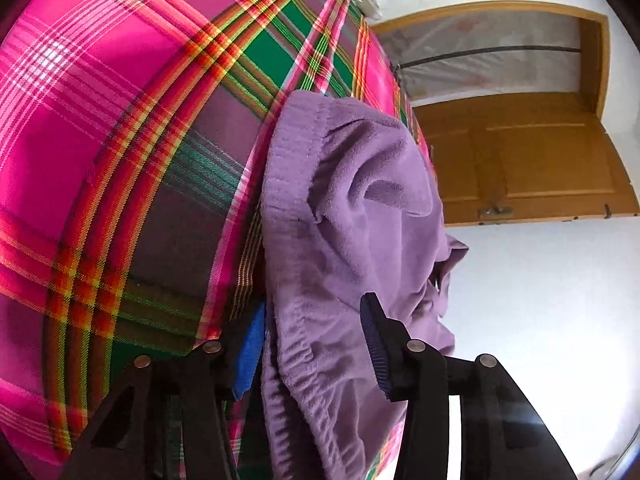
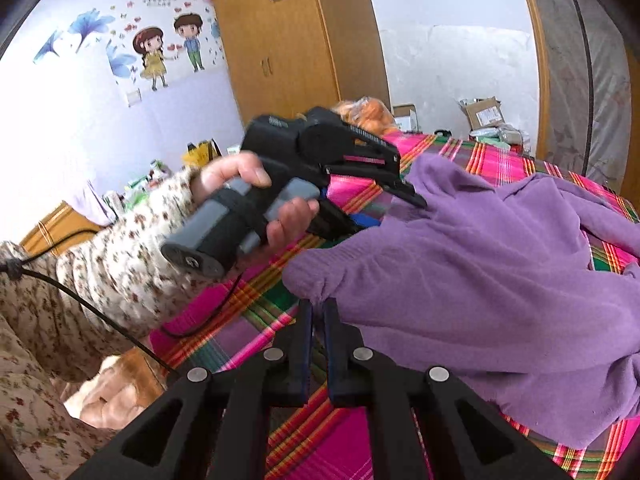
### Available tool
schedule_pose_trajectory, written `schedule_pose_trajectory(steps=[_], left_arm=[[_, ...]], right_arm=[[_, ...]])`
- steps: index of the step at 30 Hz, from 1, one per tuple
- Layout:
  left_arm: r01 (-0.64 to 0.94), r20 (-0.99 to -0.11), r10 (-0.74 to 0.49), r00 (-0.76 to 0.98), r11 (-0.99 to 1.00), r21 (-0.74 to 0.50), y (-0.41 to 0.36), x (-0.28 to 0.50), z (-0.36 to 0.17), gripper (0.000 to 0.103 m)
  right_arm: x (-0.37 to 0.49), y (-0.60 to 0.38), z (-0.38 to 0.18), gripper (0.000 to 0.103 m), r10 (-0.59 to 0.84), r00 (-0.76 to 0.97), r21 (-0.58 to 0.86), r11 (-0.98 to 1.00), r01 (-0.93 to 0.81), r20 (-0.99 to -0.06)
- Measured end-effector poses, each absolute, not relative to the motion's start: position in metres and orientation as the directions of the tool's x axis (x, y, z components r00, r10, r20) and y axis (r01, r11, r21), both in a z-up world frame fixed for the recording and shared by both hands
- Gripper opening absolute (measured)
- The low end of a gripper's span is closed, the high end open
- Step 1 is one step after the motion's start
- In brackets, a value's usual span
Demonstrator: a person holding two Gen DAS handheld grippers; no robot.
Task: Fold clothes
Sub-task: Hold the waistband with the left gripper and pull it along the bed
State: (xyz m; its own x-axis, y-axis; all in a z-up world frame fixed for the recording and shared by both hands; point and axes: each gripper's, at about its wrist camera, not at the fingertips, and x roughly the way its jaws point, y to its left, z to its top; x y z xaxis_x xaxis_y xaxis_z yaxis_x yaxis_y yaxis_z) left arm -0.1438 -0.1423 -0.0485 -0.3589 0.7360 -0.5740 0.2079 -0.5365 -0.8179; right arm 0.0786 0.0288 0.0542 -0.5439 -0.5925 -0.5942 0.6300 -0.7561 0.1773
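Purple garment (image 2: 480,280) lies rumpled on plaid sheet (image 2: 320,440), right gripper (image 2: 318,312) pinching its edge, left gripper (image 1: 312,344) jaws wide.

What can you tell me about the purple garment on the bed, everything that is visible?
The purple garment is a soft, fleece-like piece with a gathered elastic band. It lies crumpled on the pink plaid bedcover. The right hand-held gripper pinches a bunched edge of it, jaws shut. The left hand-held gripper straddles the band, jaws apart, one blue pad on each side.
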Motion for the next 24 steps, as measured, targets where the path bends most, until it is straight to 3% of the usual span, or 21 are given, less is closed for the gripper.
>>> schedule_pose_trajectory(steps=[7, 9, 11, 13, 24], left_arm=[[0.231, -0.514, 0.788, -0.339, -0.460, -0.858, -0.162, -0.152, -0.059, 0.046], [0.244, -0.509, 0.788, -0.347, -0.448, -0.860, -0.166, -0.155, -0.062, 0.039], [0.250, -0.525, 0.773, -0.355, -0.463, -0.850, -0.169, -0.156, -0.064, 0.021], [0.254, -0.540, 0.761, -0.361, -0.477, -0.842, -0.169, -0.156, -0.065, 0.009], [0.230, -0.575, 0.703, -0.419, -0.530, -0.816, -0.196, -0.150, -0.051, 0.009]], right_arm=[[0.082, 0.031, 0.058, 0.006, -0.613, -0.538, 0.199, -0.746, 0.636, -0.578], [0.083, 0.033, 0.058, 0.006, -0.618, -0.538, 0.204, -0.744, 0.636, -0.573], [0.084, 0.036, 0.059, 0.006, -0.622, -0.537, 0.212, -0.743, 0.635, -0.571], [0.084, 0.035, 0.058, 0.006, -0.626, -0.528, 0.224, -0.740, 0.634, -0.573], [0.097, 0.006, 0.057, 0.006, -0.625, -0.491, 0.189, -0.713, 0.675, -0.606]])
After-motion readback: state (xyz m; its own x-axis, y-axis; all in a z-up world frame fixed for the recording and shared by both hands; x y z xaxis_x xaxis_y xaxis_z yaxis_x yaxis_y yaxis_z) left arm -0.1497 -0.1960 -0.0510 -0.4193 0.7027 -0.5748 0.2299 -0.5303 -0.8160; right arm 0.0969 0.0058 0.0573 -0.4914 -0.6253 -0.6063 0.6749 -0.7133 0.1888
